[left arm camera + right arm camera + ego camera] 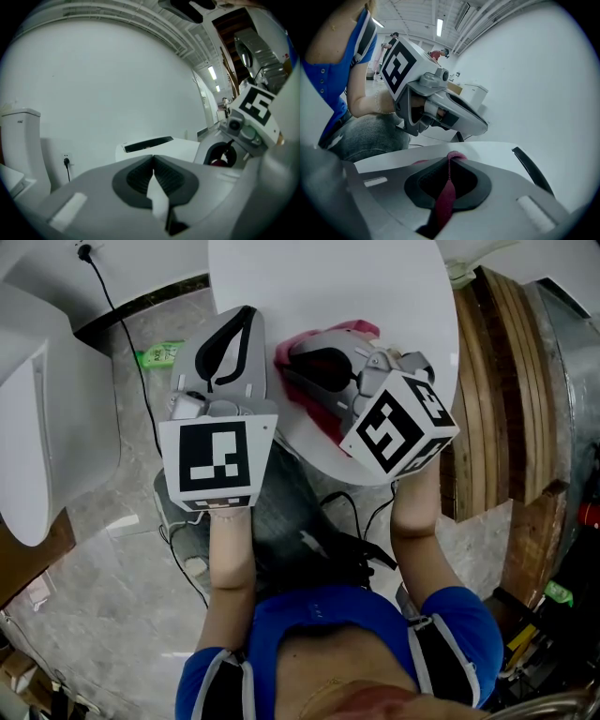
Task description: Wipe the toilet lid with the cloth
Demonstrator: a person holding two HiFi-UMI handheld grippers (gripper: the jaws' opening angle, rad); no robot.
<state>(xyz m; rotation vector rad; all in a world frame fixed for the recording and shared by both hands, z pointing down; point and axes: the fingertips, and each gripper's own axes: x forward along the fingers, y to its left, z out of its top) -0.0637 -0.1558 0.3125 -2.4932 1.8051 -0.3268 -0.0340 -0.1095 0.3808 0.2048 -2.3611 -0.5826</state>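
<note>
The white toilet lid fills the top middle of the head view. A pink cloth lies on its near left part, and my right gripper is shut on it and rests on the lid. In the right gripper view the cloth runs as a strip between the closed jaws, over the lid. My left gripper is shut and holds nothing, just off the lid's left edge, beside the right one. The left gripper view shows its closed jaws with the lid beyond.
Another white toilet stands at the left, with a black power cord and a green packet on the marble floor. Wooden planks lean at the right. Cables lie by the person's knees.
</note>
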